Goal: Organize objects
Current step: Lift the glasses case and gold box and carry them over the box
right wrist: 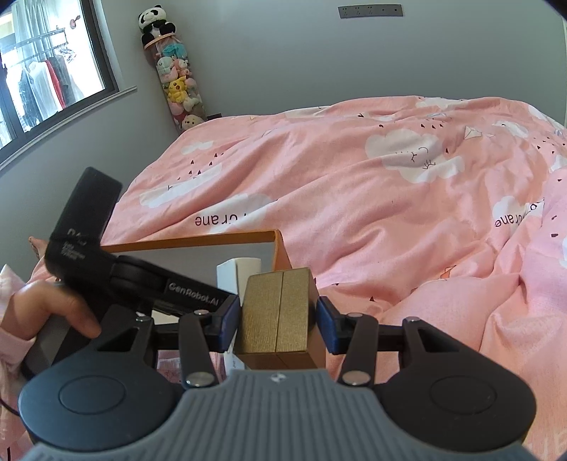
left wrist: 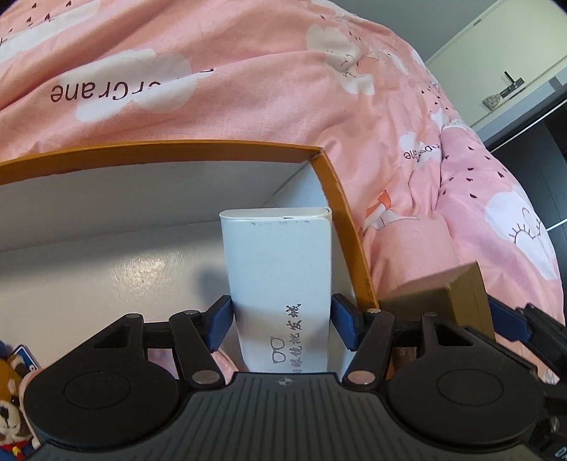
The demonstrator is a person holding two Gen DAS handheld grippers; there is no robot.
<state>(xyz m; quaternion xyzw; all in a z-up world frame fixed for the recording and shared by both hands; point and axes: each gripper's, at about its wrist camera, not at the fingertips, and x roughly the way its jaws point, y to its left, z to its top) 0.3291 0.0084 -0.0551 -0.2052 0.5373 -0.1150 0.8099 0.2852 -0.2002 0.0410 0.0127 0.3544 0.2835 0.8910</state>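
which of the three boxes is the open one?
The large orange-rimmed box: no lid, white inside showing. The white carton in the left gripper and the gold box in the right gripper are closed.

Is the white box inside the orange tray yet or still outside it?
Partly inside: the white box reaches over the tray's white floor, gripped near its right wall.

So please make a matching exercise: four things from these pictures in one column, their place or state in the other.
1. white cardboard carton
2. gold textured box
3. orange-rimmed storage box
4. panda plush toy

a. on the pink duvet
b. in the right hand-held gripper
c. top of the toy column
d. in the left hand-held gripper

Pairs: 1-d, 2-b, 3-a, 4-c
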